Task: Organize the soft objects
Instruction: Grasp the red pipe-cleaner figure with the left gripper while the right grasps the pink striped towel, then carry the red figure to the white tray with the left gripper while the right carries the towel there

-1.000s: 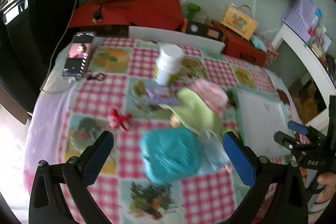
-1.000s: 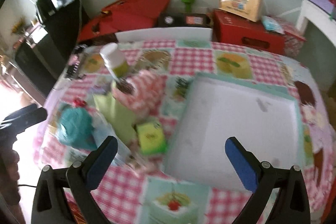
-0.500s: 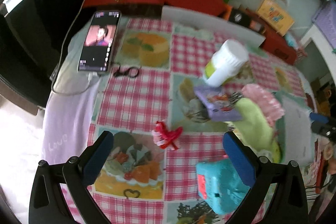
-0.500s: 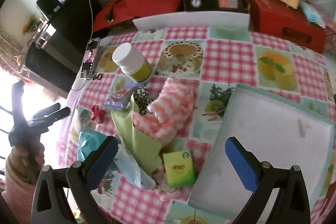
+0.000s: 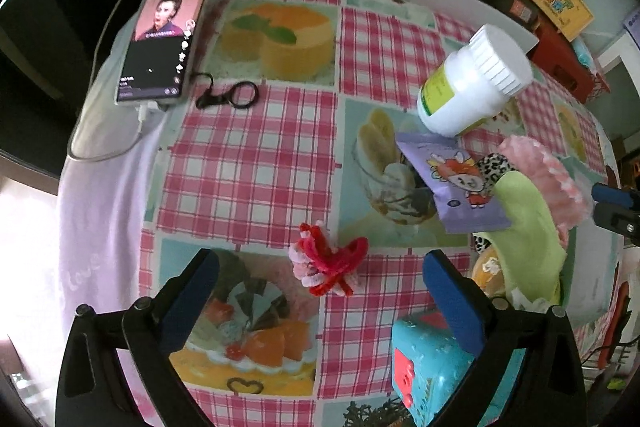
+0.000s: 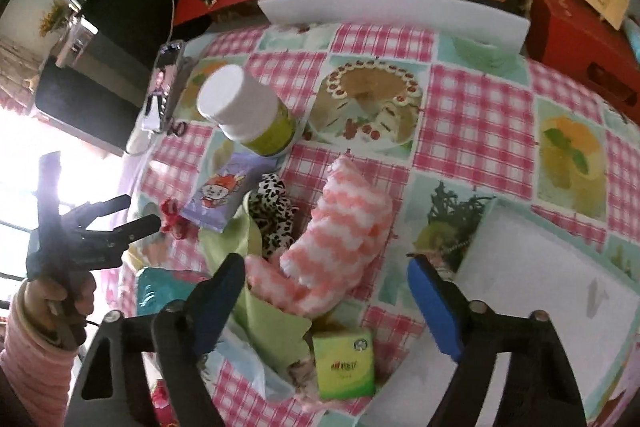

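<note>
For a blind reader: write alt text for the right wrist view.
The right gripper hangs open above a pink-and-white fuzzy sock in a heap of soft things on a checked tablecloth. A white tray lies to the right; the left gripper reaches a red bow.

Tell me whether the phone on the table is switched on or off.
On. The phone lies flat by the table's edge, its screen lit with a video and a cable plugged in.

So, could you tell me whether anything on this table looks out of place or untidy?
Yes: the soft things lie in a jumble. The pink sock overlaps the green cloth and the leopard scrunchie, while the white tray beside them holds nothing visible.
</note>
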Demonstrator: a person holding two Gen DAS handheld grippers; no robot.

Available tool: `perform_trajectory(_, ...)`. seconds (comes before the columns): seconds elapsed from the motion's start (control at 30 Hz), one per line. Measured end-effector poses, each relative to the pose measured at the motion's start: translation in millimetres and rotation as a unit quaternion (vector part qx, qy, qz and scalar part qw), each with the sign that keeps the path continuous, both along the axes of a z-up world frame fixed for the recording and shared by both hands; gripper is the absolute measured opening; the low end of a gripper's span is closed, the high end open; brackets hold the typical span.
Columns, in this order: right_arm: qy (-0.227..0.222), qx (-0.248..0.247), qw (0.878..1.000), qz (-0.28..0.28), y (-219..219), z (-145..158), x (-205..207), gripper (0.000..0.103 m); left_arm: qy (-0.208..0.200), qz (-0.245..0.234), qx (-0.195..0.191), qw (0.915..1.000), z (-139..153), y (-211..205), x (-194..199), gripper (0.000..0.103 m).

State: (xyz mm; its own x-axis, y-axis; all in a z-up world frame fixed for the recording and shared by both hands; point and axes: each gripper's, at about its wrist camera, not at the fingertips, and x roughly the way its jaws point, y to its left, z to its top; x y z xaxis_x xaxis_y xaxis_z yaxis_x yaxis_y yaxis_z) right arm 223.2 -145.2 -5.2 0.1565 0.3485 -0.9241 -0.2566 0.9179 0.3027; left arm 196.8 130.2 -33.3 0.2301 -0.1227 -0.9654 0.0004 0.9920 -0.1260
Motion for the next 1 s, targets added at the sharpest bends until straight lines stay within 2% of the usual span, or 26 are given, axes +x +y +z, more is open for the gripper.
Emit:
perform_trajectory(0.13,0.014,-0.002,1.000,-0.005,5.4,-22.3,9.7,0.073,0.015,-0.005,-0.004,0.9999,-11.6,-2.8,2.0,0.080)
perform_trajectory(0.27,0.031,-0.008,0.999,-0.014,6.0,-46.4,17.2,0.059,0.028,-0.004,-0.005,0.9996,-25.6,-6.3,3.5,0.065)
perform_trajectory(0.33,0.038,-0.008,0.999,-0.017,6.9,-57.2,19.0,0.057,0.033,-0.003,-0.008,0.9994,-31.8,-7.3,4.2,0.056)
perform_trajectory(0.47,0.044,-0.016,0.999,-0.024,8.8,-73.7,21.9,0.055,0.025,-0.006,-0.004,0.9997,-37.9,-9.0,3.8,0.051)
perform_trajectory(0.57,0.031,-0.023,0.999,-0.020,11.8,-76.1,22.3,0.053,0.019,-0.002,-0.004,0.9998,-39.7,-10.2,4.2,0.045)
perform_trajectory(0.77,0.005,-0.032,0.999,-0.018,14.8,-74.5,18.7,0.033,0.005,0.007,-0.007,0.9999,-37.1,-6.3,3.4,0.040)
perform_trajectory(1.0,-0.036,-0.014,0.998,-0.047,7.8,-65.1,5.8,0.022,-0.019,0.048,-0.027,0.9983,-36.7,-5.6,-8.1,0.040)
